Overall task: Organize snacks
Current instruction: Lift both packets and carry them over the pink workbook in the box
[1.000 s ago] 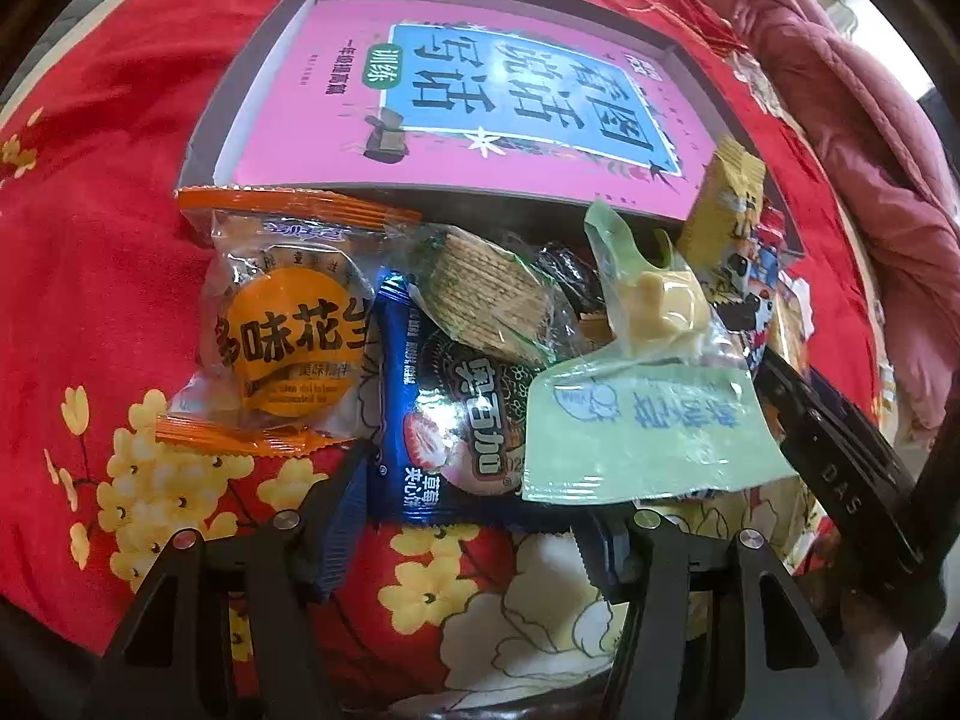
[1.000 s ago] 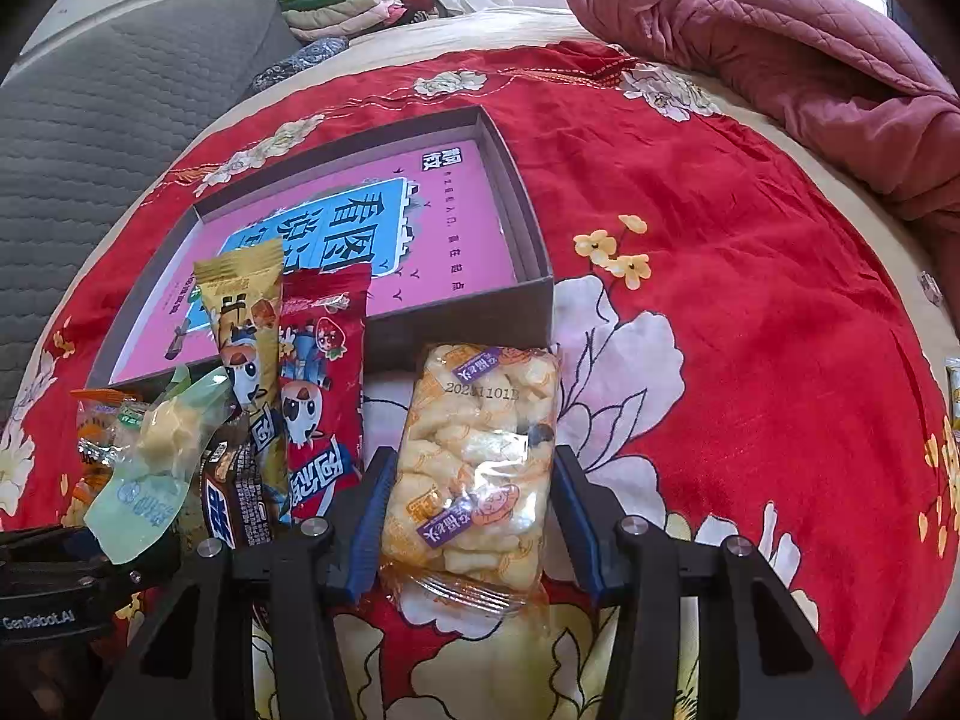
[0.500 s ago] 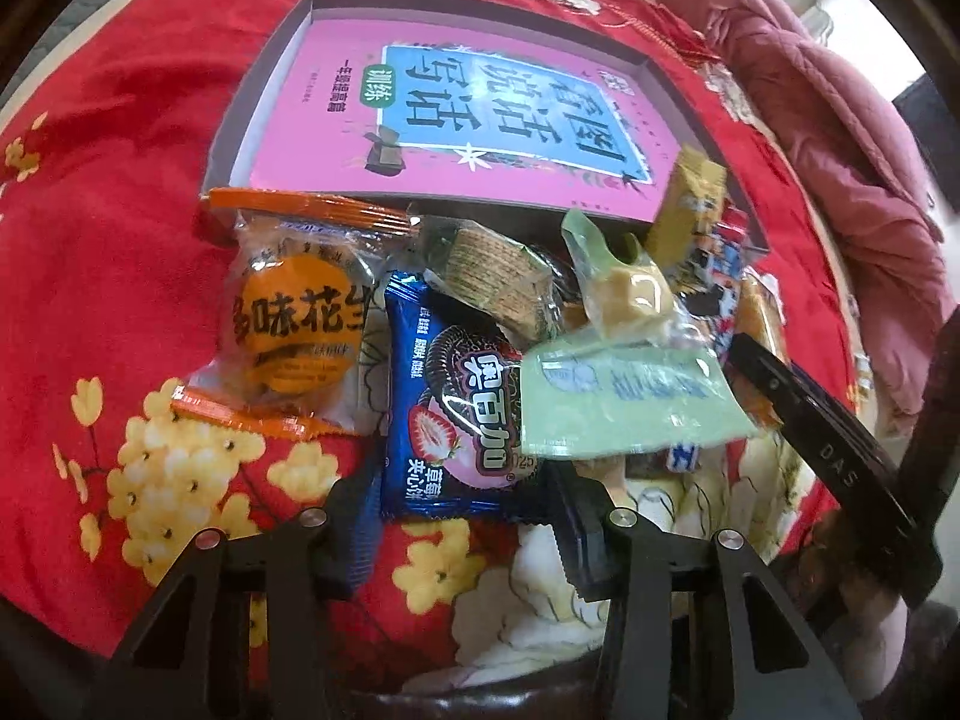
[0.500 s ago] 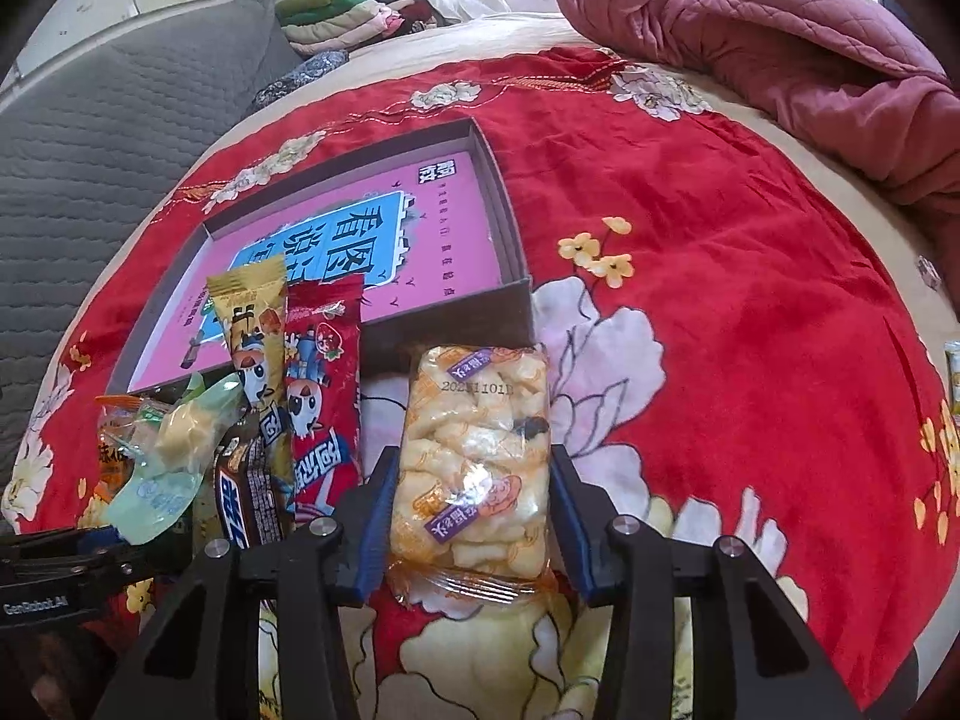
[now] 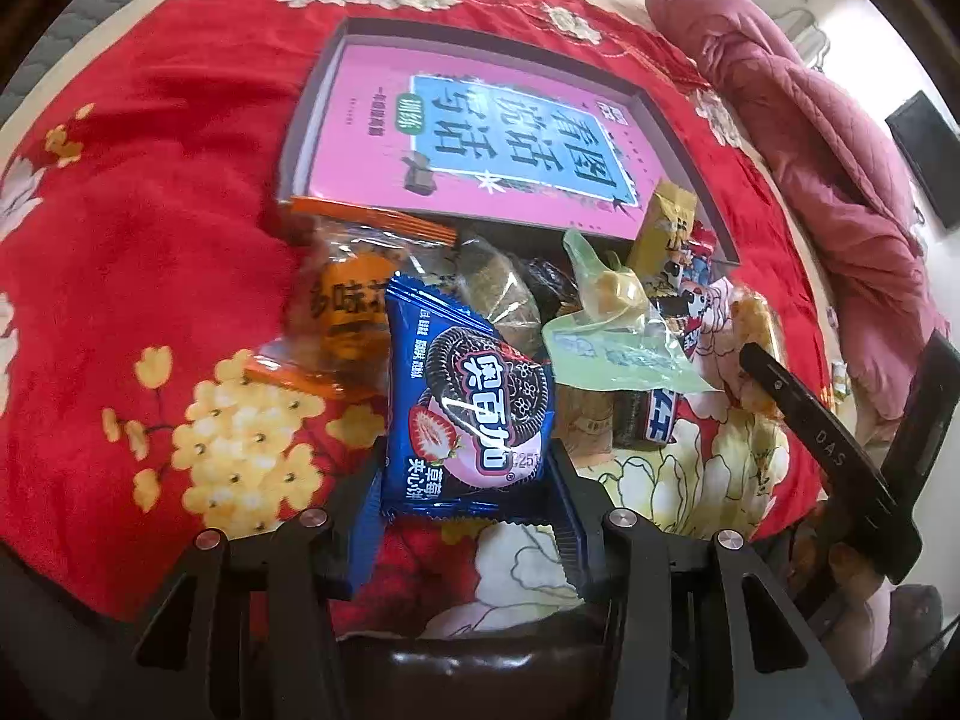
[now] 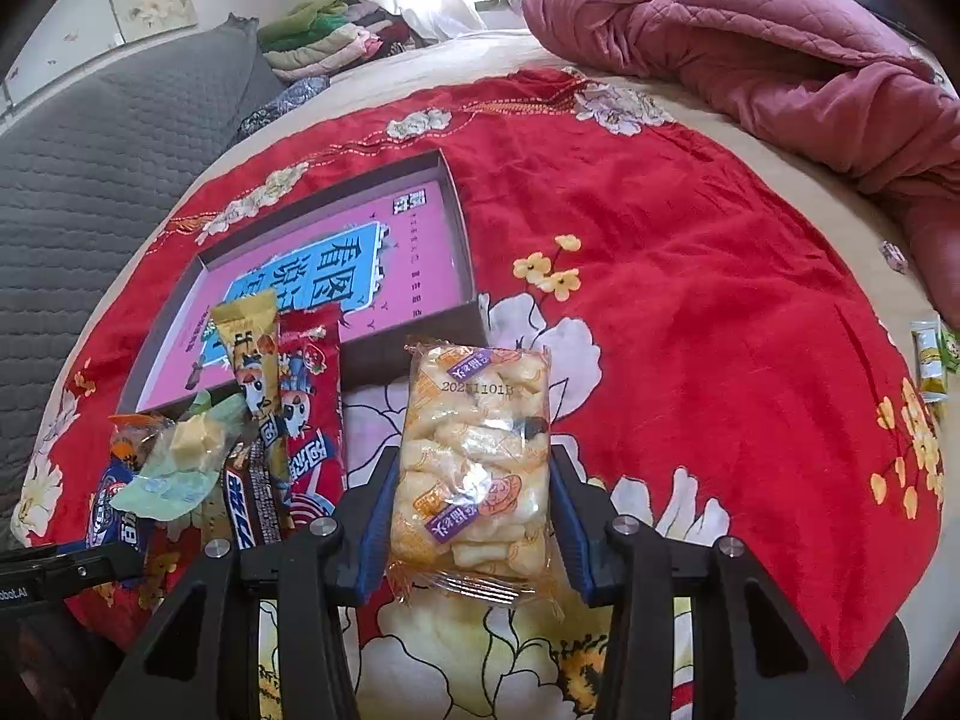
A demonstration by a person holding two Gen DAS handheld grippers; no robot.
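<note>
My left gripper [image 5: 465,480] is shut on a blue strawberry cookie packet [image 5: 468,402], held a little above the red floral bedspread [image 5: 150,192]. My right gripper [image 6: 471,480] is shut on a clear packet of puffed rice crackers [image 6: 474,420], both pads pressing its sides. Behind both lies a shallow grey box [image 5: 312,120] lined with a pink and blue printed sheet. Between the grippers and the box sits a pile: an orange peanut packet [image 5: 348,300], a pale green packet [image 5: 606,336], a yellow stick [image 6: 249,336], a red stick [image 6: 309,396] and a dark chocolate bar [image 6: 249,498].
A crumpled pink quilt [image 6: 750,48] lies along the far right of the bed. A grey quilted cushion [image 6: 102,168] and folded clothes [image 6: 336,36] are at the back left. Small green packets [image 6: 930,360] lie at the right edge of the bedspread.
My left gripper's jaws have closed onto the blue cookie packet and raised it off the pile. My right gripper has lifted the rice cracker packet slightly.
</note>
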